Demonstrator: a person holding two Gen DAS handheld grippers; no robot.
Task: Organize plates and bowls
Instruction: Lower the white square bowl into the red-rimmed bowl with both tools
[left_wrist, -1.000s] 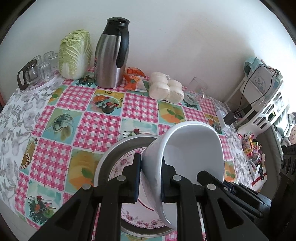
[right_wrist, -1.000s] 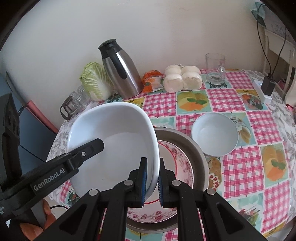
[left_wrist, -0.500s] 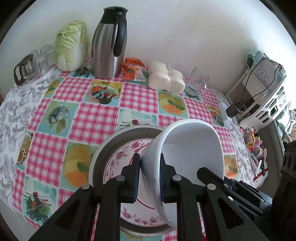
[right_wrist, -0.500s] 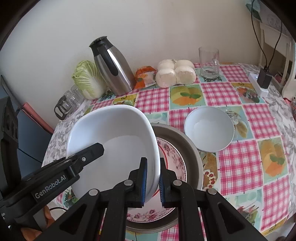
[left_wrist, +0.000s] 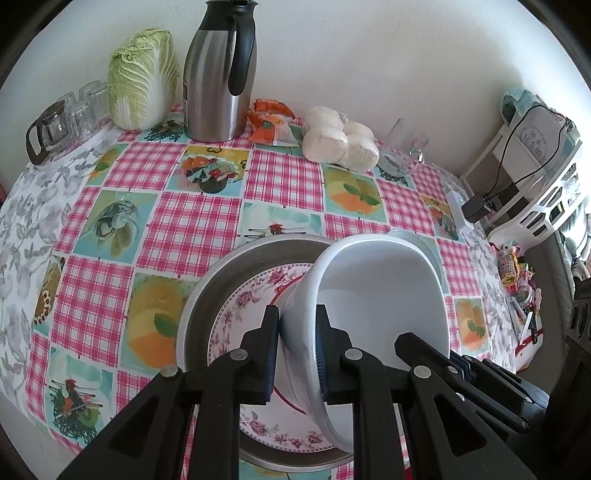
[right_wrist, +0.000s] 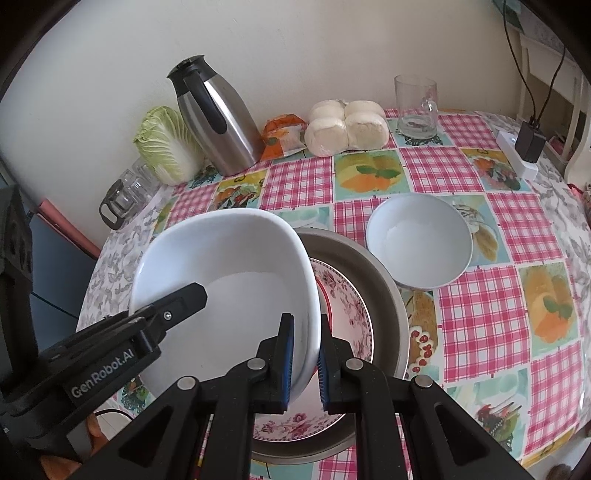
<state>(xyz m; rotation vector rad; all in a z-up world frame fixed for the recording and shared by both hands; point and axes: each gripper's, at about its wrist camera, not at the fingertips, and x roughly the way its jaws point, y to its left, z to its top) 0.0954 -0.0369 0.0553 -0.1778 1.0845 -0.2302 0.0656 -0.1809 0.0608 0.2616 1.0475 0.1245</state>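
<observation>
Lowering the big white bowl (right_wrist: 229, 273) level matters most: it hangs tilted over the floral plate (left_wrist: 255, 306) in the metal pan (left_wrist: 207, 291) near the counter's (left_wrist: 192, 221) front edge, so I would settle its base flat before letting go. Left hand-held gripper (left_wrist: 295, 354) and right hand-held gripper (right_wrist: 306, 363) each pinch opposite rims. A smaller white bowl (right_wrist: 419, 245) sits just beside the pan; a thermos (right_wrist: 218, 118), cabbage (right_wrist: 168, 146) and glass mug (right_wrist: 416, 107) line the back edge by the wall.

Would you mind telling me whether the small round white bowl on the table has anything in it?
Empty. In the right wrist view the small bowl sits upright on the tablecloth, and its whole white inside is bare.
</observation>
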